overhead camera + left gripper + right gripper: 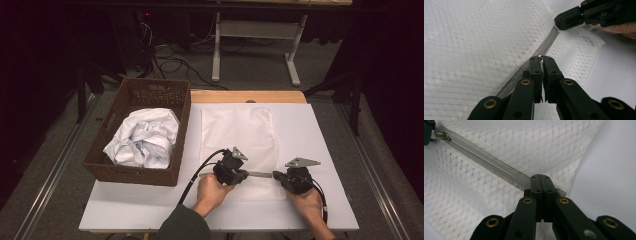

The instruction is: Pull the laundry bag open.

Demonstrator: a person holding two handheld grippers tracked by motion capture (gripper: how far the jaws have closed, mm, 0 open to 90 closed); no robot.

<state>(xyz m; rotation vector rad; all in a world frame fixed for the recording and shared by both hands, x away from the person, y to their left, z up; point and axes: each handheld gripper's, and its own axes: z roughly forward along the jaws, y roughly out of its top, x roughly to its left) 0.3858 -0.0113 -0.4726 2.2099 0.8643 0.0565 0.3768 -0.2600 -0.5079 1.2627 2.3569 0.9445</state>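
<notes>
Currently I am working the zipper [260, 174] of a white mesh bag [240, 132] lying flat at centre frame on the table [325, 150] in the high view. My left gripper [541, 58] is pinched on the small metal pull [540, 56], its jaws nearly together with the tab between the tips. My right gripper [541, 177] is pressed together on the zipper's end, at the bag's edge, anchoring it.

Judgement: the step in hand is drawing the slider along the tape. The next move calls for a steady pull by the left gripper along the tape's line while the right holds the end taut.

Whether the teeth are meshed or parted I cannot make out. A basket [177, 107] of crumpled white cloth [145, 137] sits at left; its contents are indistinct.
</notes>
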